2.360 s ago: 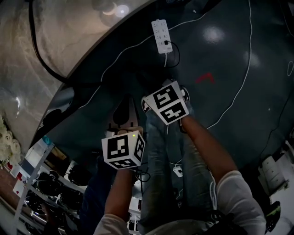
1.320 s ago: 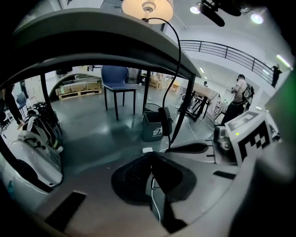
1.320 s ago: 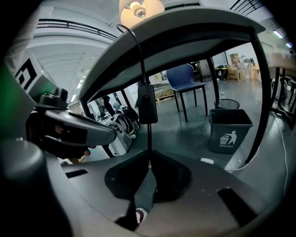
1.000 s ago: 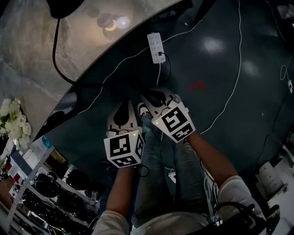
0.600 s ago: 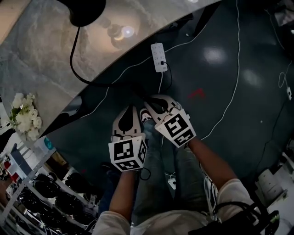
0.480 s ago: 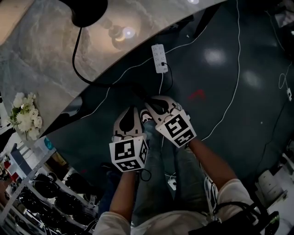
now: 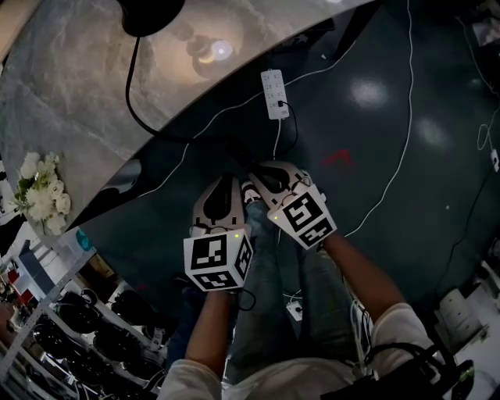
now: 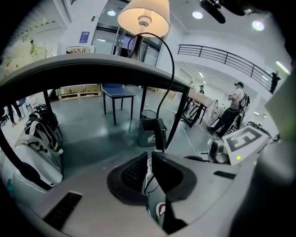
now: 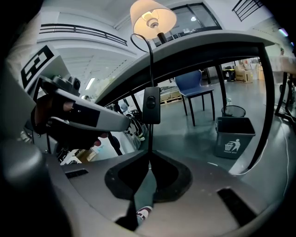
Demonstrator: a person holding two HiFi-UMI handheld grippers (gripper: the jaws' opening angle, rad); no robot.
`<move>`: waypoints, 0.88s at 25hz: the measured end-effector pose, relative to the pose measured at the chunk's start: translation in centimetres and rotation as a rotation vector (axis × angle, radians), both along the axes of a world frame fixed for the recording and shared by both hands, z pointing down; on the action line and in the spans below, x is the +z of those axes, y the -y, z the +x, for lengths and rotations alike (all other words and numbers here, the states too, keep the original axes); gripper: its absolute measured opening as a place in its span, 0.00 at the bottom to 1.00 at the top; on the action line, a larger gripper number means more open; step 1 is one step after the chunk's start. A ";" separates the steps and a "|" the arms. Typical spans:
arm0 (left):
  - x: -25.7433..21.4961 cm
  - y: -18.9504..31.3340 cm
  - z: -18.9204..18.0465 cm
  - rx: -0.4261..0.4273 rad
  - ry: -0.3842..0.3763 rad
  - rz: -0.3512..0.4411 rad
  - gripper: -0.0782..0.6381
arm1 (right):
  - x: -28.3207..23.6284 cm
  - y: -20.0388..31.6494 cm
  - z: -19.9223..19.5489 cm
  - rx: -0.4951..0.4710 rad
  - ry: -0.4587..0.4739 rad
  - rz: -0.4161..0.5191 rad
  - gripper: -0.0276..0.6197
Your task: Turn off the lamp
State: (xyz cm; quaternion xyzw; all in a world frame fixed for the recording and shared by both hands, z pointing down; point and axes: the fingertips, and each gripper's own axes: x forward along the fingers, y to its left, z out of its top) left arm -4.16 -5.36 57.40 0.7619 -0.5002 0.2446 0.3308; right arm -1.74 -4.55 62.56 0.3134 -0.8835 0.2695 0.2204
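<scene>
The lamp is lit: its shade (image 8: 143, 16) (image 9: 152, 18) glows above the table edge in both gripper views. Its black base (image 7: 152, 12) stands on the marble table (image 7: 70, 101). The black cord (image 7: 137, 101) hangs over the edge and carries an inline switch (image 8: 159, 134) (image 9: 151, 104). My left gripper (image 7: 222, 184) (image 8: 149, 159) is shut just below the switch. Beside it, my right gripper (image 7: 269, 173) (image 9: 149, 159) is shut too. The cord runs down to its tips; whether it is pinched is unclear.
A white power strip (image 7: 275, 94) and thin white cables lie on the dark floor. White flowers (image 7: 39, 195) sit at the table's left, with shelves below. A grey bin (image 9: 236, 136) and a blue chair (image 9: 196, 88) stand under the table. People (image 8: 233, 111) stand far off.
The right gripper has come down and in, level with the left. The head view has tilted, bringing the lamp base and flowers into sight. The lamp stays lit.
</scene>
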 end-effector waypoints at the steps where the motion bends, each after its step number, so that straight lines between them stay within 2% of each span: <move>1: -0.1 0.1 0.0 0.002 -0.003 0.001 0.12 | 0.0 0.0 0.0 -0.001 0.000 -0.001 0.07; 5: -0.6 0.4 0.2 0.018 -0.006 0.007 0.13 | 0.1 -0.1 -0.2 -0.008 -0.006 -0.002 0.07; 8: -0.9 0.6 0.7 0.041 -0.018 0.007 0.19 | 0.1 -0.3 -0.1 -0.015 -0.011 0.003 0.07; 16: -1.3 1.5 1.8 0.073 -0.057 0.006 0.25 | 0.4 -1.0 0.0 -0.028 -0.012 -0.005 0.07; 22: -1.5 2.3 2.3 0.079 -0.069 0.011 0.26 | 0.5 -1.6 -0.1 -0.053 -0.010 -0.007 0.07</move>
